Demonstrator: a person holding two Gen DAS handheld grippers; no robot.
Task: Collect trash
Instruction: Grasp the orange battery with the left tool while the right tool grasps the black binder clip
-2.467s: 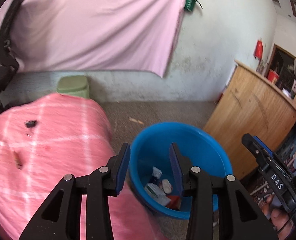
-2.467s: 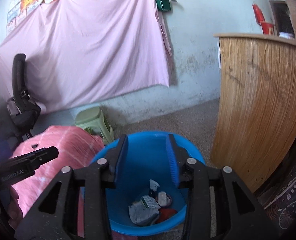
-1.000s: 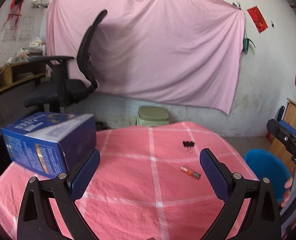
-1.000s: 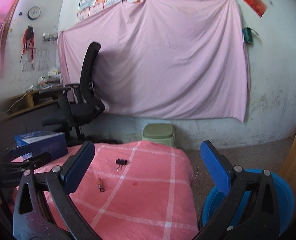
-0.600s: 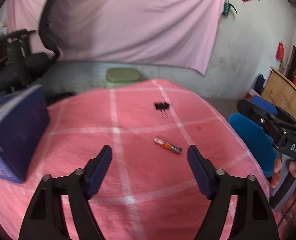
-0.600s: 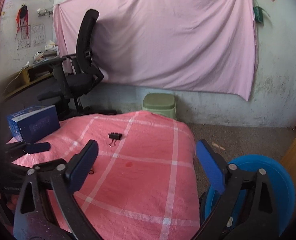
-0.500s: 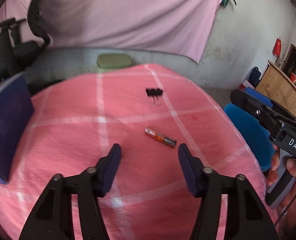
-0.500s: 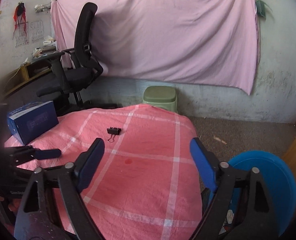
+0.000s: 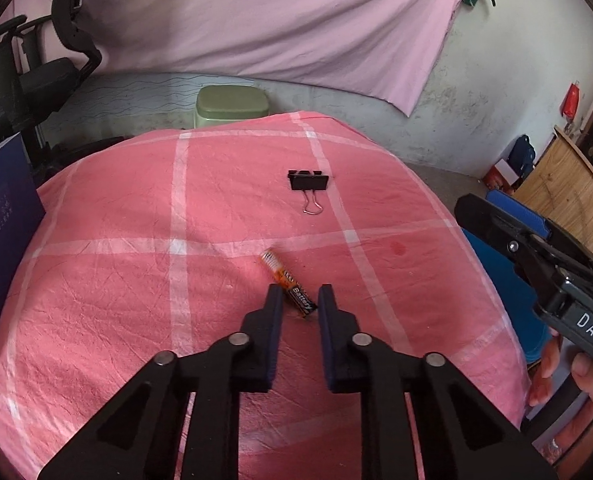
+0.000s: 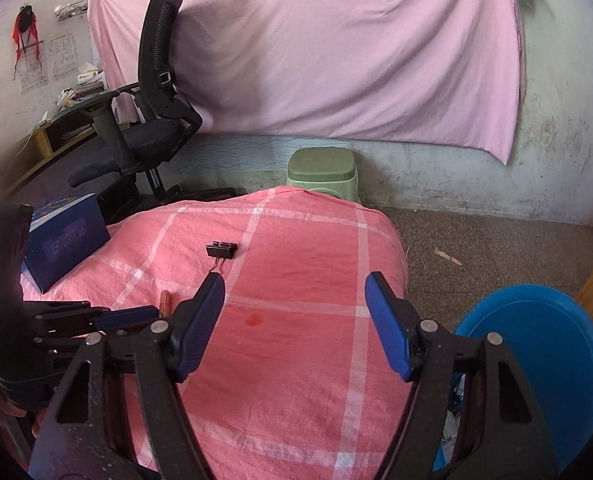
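Observation:
An orange and black battery (image 9: 290, 282) lies on the pink checked tablecloth (image 9: 116, 264). My left gripper (image 9: 299, 293) is closing, and its tips pinch the battery's near end, which has swung round between the pads. From the right wrist view the left gripper (image 10: 136, 314) reaches in from the left with the battery (image 10: 165, 300) at its tip. My right gripper (image 10: 294, 284) hovers over the cloth with wide jaws that are closing slightly, nothing between them. The blue trash bin (image 10: 536, 344) stands on the floor at the right.
A black binder clip (image 9: 308, 182) lies further back on the cloth. A blue box (image 10: 68, 240) stands at the table's left edge. Beyond are a green stool (image 10: 322, 168), an office chair (image 10: 156, 80) and a wooden cabinet (image 9: 568, 188) at the right.
My left gripper came down toward the battery and its jaws narrowed from wide to pinching it; the battery turned. The right gripper dipped toward the table and narrowed a little.

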